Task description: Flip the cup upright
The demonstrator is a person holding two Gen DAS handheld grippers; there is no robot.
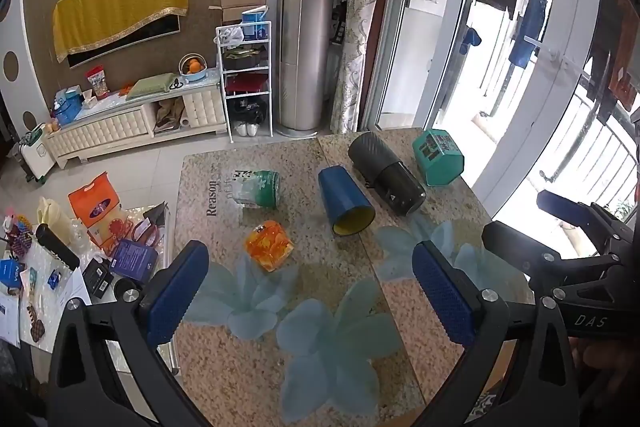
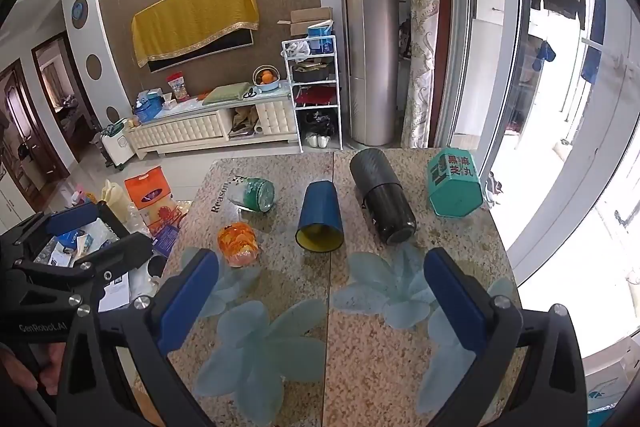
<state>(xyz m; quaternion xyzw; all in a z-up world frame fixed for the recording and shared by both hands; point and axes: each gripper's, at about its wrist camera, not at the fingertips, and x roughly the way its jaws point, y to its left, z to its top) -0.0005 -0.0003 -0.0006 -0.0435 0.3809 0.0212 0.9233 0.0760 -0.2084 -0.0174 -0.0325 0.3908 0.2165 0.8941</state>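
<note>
The blue cup (image 1: 346, 201) (image 2: 319, 216) lies on its side on the granite-patterned worktop (image 1: 256, 379) (image 2: 372, 367), near the middle of it. Its long axis runs from the far edge of the worktop toward the cameras: the closed base points away, and the open mouth, showing a yellow inside, faces the tools and tilts slightly to the right in the left wrist view.

Taking the cup as landmark: a black cylindrical flask (image 1: 385, 172) (image 2: 381, 195) lies on its side just right of it, roughly parallel. Beyond the flask to the right sits a teal hexagonal tin (image 1: 438, 157) (image 2: 454, 187). Left of the cup lies a clear jar with a green lid (image 1: 257, 188) (image 2: 253, 194), also on its side, and nearer the cameras on the cup's left is an orange jar (image 1: 270, 245) (image 2: 237, 243).

The left tool (image 1: 310, 301) hovers above the worktop on the near side of the cup, its blue-padded fingers spread wide with nothing between them, pointing toward the cup. The right tool (image 2: 320, 303) is held alongside at a similar height, likewise spread wide and empty, with the cup's mouth almost straight ahead of it. Neither touches the cup. Each tool appears at the edge of the other's view.
</note>
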